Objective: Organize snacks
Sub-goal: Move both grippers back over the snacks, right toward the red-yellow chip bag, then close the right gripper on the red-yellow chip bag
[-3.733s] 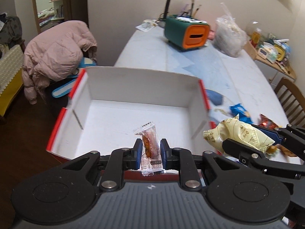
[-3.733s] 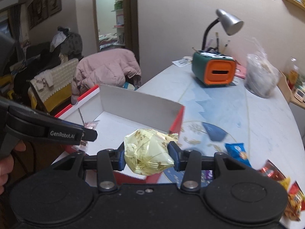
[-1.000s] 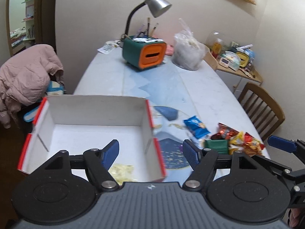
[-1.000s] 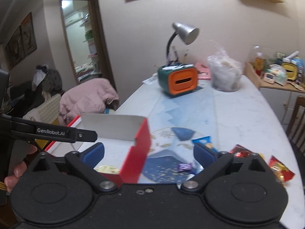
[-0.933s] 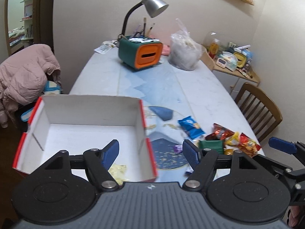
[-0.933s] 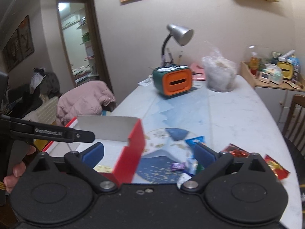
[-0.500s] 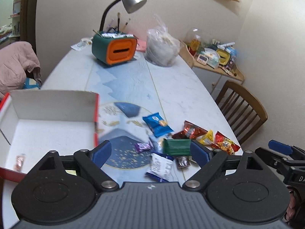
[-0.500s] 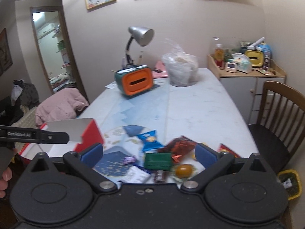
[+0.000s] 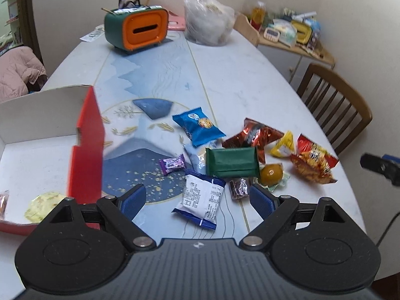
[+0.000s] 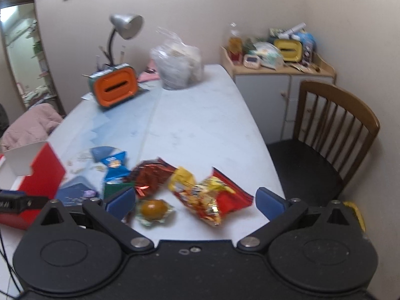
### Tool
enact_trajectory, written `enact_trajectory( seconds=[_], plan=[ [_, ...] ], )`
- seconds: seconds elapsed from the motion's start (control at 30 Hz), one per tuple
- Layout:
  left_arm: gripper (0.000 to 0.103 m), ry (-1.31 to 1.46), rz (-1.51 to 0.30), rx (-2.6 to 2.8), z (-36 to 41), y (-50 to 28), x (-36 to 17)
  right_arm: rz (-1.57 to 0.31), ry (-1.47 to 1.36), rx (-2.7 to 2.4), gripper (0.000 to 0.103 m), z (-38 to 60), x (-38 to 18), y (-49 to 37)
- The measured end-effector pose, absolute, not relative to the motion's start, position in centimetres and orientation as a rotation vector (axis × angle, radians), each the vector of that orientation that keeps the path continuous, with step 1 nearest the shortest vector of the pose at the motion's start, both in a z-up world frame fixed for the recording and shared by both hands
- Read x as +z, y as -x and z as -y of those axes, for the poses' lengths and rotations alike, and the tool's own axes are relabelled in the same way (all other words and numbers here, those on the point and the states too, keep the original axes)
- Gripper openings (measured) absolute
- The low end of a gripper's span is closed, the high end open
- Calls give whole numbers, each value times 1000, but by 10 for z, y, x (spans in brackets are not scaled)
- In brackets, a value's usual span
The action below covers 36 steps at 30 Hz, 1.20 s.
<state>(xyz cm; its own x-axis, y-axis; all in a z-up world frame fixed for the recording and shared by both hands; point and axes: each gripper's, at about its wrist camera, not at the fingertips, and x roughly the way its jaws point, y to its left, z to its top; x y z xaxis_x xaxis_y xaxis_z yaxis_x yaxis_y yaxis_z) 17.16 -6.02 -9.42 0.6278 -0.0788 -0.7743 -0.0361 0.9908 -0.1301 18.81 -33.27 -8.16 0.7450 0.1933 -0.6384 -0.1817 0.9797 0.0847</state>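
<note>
My left gripper [image 9: 197,198] is open and empty, hanging over a white and blue packet [image 9: 201,198] on the table. Beside the packet lie a green pack [image 9: 232,161], a purple candy [image 9: 172,163], a blue bag [image 9: 197,126], a round orange sweet [image 9: 271,173] and red and yellow bags [image 9: 312,162]. The red and white box [image 9: 86,147] stands at the left and holds a pale yellow bag [image 9: 45,206]. My right gripper [image 10: 195,203] is open and empty above the red and yellow bag [image 10: 212,200] and the orange sweet [image 10: 153,207].
A green and orange desk organiser [image 9: 136,28] with a lamp, and a clear plastic bag [image 9: 210,22], stand at the table's far end. A wooden chair [image 10: 335,130] stands at the table's right side. A cluttered cabinet [image 10: 275,75] stands behind it.
Both grippers let go of their snacks into the box and opened. They have swung right and come lower over the loose snack pile.
</note>
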Motion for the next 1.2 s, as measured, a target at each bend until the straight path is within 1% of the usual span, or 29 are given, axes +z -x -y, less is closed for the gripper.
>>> enact_trajectory(
  seconds=[0.2, 0.3, 0.57, 0.77, 0.87, 0.9, 0.93, 0.97, 1.0, 1.13, 1.2],
  plan=[
    [90, 89, -917, -22, 78, -190, -107, -816, -140, 91, 103, 349, -113, -232],
    [90, 80, -926, -7, 79, -196, -111, -901, -236, 47, 102, 354, -129, -250],
    [90, 51, -937, 19, 80, -202, -119, -1047, -411, -58, 99, 351, -159, -289],
    [90, 47, -1004, 10, 78, -206, -139, -1119, -488, -127, 97, 349, -177, -305],
    [90, 59, -1035, 1, 77, -208, -148, -1137, -465, -117, 95, 343, -181, -309],
    [90, 61, -1042, -3, 77, -209, -150, -1137, -456, -112, 93, 341, -183, -308],
    [90, 60, -1049, -7, 77, -210, -152, -1137, -450, -102, 85, 339, -182, -310],
    [90, 59, -1057, -9, 77, -212, -154, -1138, -443, -85, 82, 337, -182, -310],
    [90, 60, -1060, -19, 78, -213, -155, -1140, -439, -68, 76, 337, -182, -311],
    [90, 67, -1055, -69, 89, -218, -155, -1114, -391, -20, 68, 333, -178, -308],
    [90, 95, -1062, -80, 94, -223, -156, -1100, -376, -6, 67, 335, -176, -305]
  ],
)
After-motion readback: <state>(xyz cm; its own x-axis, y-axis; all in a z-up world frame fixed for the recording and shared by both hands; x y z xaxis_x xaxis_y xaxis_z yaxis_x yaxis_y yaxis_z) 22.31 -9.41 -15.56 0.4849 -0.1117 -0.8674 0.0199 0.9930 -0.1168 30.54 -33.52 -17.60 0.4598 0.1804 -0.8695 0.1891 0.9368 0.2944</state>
